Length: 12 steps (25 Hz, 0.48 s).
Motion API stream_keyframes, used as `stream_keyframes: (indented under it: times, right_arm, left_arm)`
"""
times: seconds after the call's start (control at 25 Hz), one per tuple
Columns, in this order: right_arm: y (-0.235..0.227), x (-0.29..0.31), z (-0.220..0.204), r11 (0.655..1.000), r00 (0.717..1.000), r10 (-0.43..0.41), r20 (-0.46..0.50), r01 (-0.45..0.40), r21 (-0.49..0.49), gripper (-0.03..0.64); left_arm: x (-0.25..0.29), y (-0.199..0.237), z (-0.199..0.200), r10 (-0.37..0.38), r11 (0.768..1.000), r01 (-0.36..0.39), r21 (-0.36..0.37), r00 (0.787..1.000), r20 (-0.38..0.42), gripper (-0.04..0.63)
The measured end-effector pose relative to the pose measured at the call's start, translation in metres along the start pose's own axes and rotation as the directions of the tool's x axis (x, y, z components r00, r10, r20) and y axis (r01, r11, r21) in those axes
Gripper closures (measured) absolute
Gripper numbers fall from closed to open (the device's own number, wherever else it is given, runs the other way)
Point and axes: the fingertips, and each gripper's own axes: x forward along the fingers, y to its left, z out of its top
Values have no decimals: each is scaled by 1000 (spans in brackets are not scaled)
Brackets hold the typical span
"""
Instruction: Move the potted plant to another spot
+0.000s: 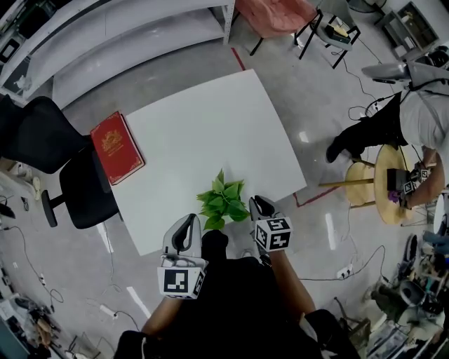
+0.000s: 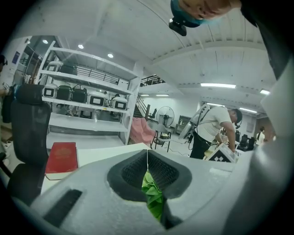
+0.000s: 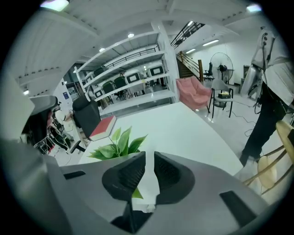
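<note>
The potted plant (image 1: 223, 200), a small bunch of green leaves, stands near the front edge of the white table (image 1: 203, 133); its pot is hidden under the leaves. My left gripper (image 1: 187, 226) sits just left of the plant at the table's edge, its jaws shut with nothing held. My right gripper (image 1: 261, 206) is just right of the leaves, jaws all but together and empty. In the left gripper view the leaves (image 2: 154, 195) show below the shut jaws of my left gripper (image 2: 147, 153). In the right gripper view the plant (image 3: 117, 146) lies behind the left jaw of my right gripper (image 3: 149, 158).
A red book (image 1: 117, 147) lies on the table's left edge, beside a black office chair (image 1: 63, 168). A person (image 1: 414, 119) bends over a round wooden stool (image 1: 389, 182) at the right. White shelving (image 1: 105, 35) and a pink chair (image 1: 277, 14) stand behind the table.
</note>
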Motion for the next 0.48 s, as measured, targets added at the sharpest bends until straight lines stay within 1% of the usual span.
stream_keyframes:
  times: [0.04, 0.16, 0.48]
  right_arm:
    - [1, 7, -4, 1000, 1000, 8, -30, -8, -1, 586]
    - [5, 24, -14, 999, 995, 32, -99, -31, 10, 511]
    - [7, 49, -37, 999, 979, 28, -201, -23, 25, 506]
  left_arm:
    - [2, 4, 0, -2, 1000, 2, -4, 1000, -2, 577]
    - [6, 13, -3, -6, 1000, 6, -16, 1000, -12, 578]
    - [8, 30, -8, -9, 999, 8, -37, 1000, -27, 577]
